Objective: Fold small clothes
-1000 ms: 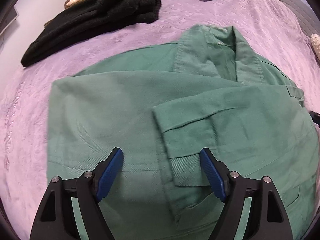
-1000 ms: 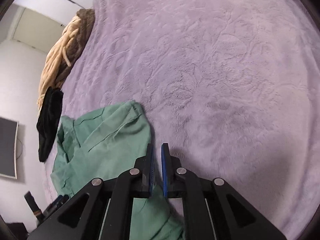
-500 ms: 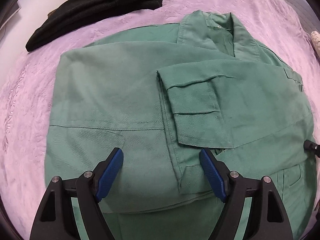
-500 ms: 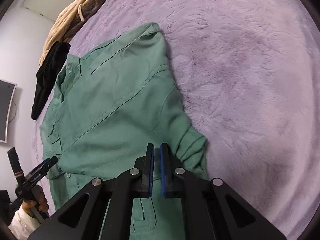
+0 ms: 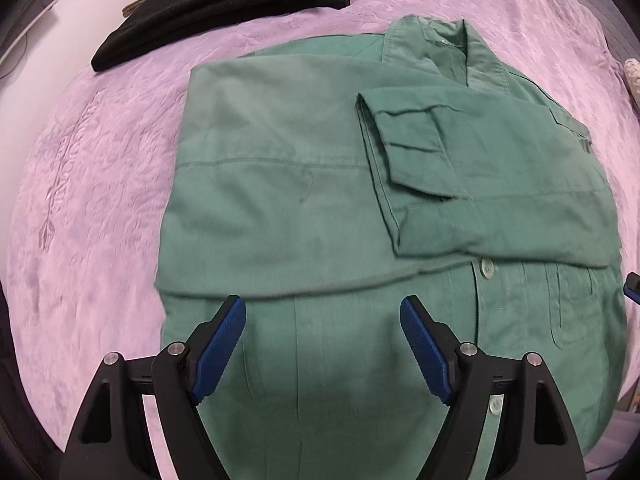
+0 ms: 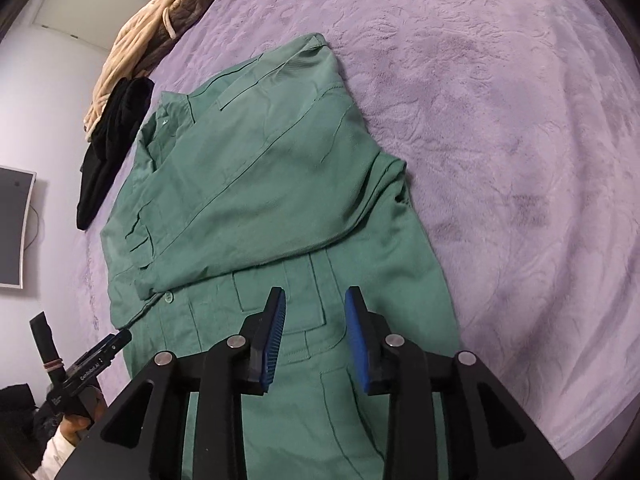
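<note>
**Desk:** What do you have on the left?

**Me:** My left gripper (image 5: 322, 342) hangs over the green shirt (image 5: 360, 208) with its fingers (image 5: 218, 346) spread wide, grasping nothing. The shirt lies flat on the purple bedspread (image 5: 88, 184), straight ahead of and beneath the fingers. Both sleeves are folded across its front; the cuff (image 5: 404, 152) of one lies ahead and a little right of the fingers, and the collar (image 5: 444, 40) is farther ahead still. A black garment (image 5: 224, 4) lies well beyond the shirt, ahead and to the left, apart from it.

**Desk:** And the right?

**Me:** My right gripper (image 6: 314, 336) has its fingers (image 6: 358, 340) released, with a clear gap between them and no cloth in it. They sit above the lower part of the shirt (image 6: 256, 184), near a chest pocket (image 6: 280, 300) just ahead of the left finger. The folded sleeve crosses beyond that. Far left of the fingers I see the left gripper (image 6: 116, 340) beside the shirt's edge. The black garment (image 6: 112, 148) and a beige bundle (image 6: 152, 40) lie far ahead to the left. To the right of the fingers is bare bedspread (image 6: 500, 120).
</note>
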A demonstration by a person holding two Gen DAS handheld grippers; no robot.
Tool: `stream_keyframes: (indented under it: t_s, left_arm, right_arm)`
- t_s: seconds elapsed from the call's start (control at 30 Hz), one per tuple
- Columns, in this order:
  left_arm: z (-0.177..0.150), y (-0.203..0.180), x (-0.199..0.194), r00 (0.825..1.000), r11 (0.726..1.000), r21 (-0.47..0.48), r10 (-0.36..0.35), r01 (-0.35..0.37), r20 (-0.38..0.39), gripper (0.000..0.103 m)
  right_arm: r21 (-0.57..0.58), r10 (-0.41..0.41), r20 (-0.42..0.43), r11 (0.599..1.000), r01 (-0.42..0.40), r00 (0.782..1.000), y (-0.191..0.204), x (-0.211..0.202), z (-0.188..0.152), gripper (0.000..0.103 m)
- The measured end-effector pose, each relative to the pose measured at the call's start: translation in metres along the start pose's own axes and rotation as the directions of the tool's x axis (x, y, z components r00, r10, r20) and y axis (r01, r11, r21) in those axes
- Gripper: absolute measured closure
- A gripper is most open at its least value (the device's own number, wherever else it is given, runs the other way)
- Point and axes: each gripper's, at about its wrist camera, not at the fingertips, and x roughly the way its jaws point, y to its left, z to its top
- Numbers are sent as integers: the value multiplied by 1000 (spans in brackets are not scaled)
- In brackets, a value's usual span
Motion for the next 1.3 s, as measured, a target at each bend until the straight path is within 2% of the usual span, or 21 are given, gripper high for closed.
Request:
stream_keyframes:
  t_s: [0.23, 0.37, 0.47, 0.5, 0.53, 0.57, 0.77, 0.8, 0.83, 0.97, 1.07, 1.17, 1.3]
  left_arm:
    - [-32, -2, -28, 999, 1000, 19, -24, 25, -31, 23]
    - [-45, -2, -41, 999, 999, 33, -12, 14, -42, 23]
    - [-56, 3, -51, 999, 1000, 9, -22, 22, -31, 23]
    - [-59, 4, -54, 999, 999, -1, -33, 33, -27, 22]
    - [-64, 5, -57, 999, 999, -9, -39, 39, -25, 14]
    - [-67, 6, -59, 999, 999, -14, -33, 32, -28, 0]
    - [-81, 9, -66, 999, 999, -15, -30, 30, -38, 0]
    - [-82, 8, -68, 999, 1000, -11, -21, 21, -35, 0]
    - [-83, 8, -70, 1000, 1000, -8, -10, 10, -29, 0]
    - [-81, 13, -75, 1000, 999, -26, 22, -22, -21, 0]
    - [-82, 17, -72, 999, 999, -28, 35, -36, -41, 0]
    - [-86, 18, -67, 997, 1000, -21, 10, -11, -74, 0]
    - [-92, 19, -67, 997, 999, -33, -25, 23, -78, 0]
  right_arm:
    - [-11, 6, -18, 1000, -6, 1000, 17, -15, -28, 47]
    - [-35, -4, -23, 999, 3, 1000, 28, -24, -41, 44]
    - [-51, -3, -24, 999, 2, 1000, 35, -31, -49, 28]
    - [-57, -1, -24, 998, 0, 1000, 37, -33, -52, 26]
    - [-65, -4, -23, 998, 3, 1000, 39, -35, -55, 23]
    - [-71, -8, -22, 997, 6, 1000, 41, -37, -57, 23]
    - [-101, -39, 10, 994, 40, 999, 48, -48, -67, 19]
    - [-109, -43, 9, 993, 44, 999, 50, -49, -68, 13]
    - [-116, -46, -4, 992, 45, 999, 51, -48, -69, 0]
    - [-137, -18, -62, 990, 10, 998, 56, -40, -78, 0]
    - [-140, -23, -71, 990, 13, 997, 60, -39, -84, 0]
    - [-112, -2, -83, 994, -7, 997, 57, -38, -87, 0]
    - [-97, 2, -114, 995, -13, 993, 55, -35, -90, 0]
